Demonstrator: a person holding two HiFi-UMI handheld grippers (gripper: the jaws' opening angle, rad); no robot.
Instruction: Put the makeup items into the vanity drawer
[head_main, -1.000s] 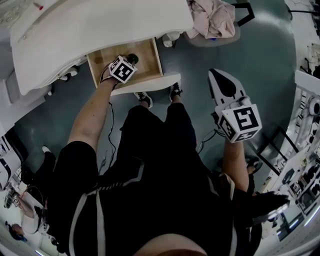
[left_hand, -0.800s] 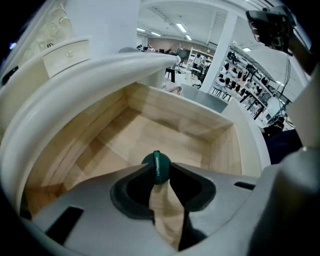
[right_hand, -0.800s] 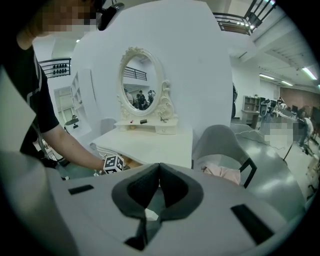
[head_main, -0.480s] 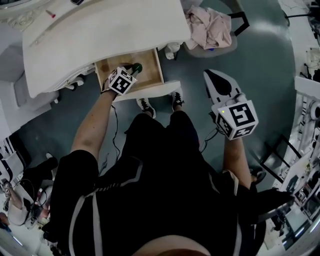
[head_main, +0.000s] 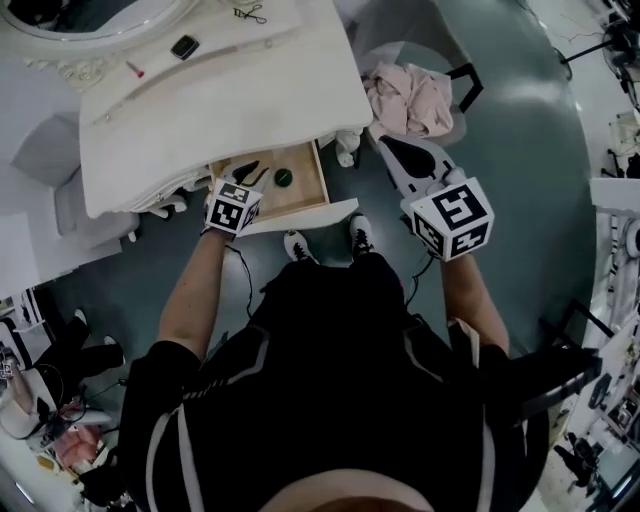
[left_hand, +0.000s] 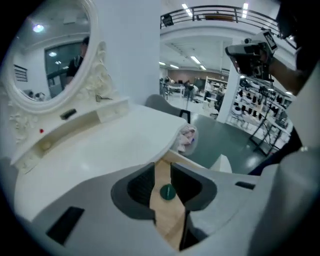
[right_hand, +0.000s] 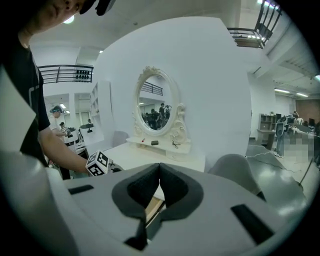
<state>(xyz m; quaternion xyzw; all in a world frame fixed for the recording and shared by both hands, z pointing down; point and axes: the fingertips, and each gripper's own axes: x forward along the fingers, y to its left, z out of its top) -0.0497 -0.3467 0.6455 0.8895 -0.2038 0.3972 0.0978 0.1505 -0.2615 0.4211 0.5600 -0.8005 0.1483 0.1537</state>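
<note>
The vanity drawer (head_main: 302, 196) stands pulled out below the white vanity top (head_main: 230, 95), its wooden bottom showing. A small round green makeup item (head_main: 284, 177) lies in the drawer, towards its right side. My left gripper (head_main: 246, 173) hovers over the drawer's left front, open and empty. In the left gripper view the green item (left_hand: 167, 192) shows on the wood through the gap of my left gripper (left_hand: 161, 172). My right gripper (head_main: 388, 150) hangs to the right of the drawer over the floor, shut with nothing in it; its pads (right_hand: 150, 182) meet.
On the vanity shelf lie a small black item (head_main: 185, 46), a red stick (head_main: 133, 69) and a metal tool (head_main: 250, 13). An oval mirror (left_hand: 47, 55) stands at the back. A chair with pink cloth (head_main: 410, 98) is right of the vanity. The person's feet (head_main: 297, 245) are below the drawer front.
The left gripper let go of the green item, which now lies in the drawer, and drew back towards the drawer front. The right gripper rose closer to the vanity.
</note>
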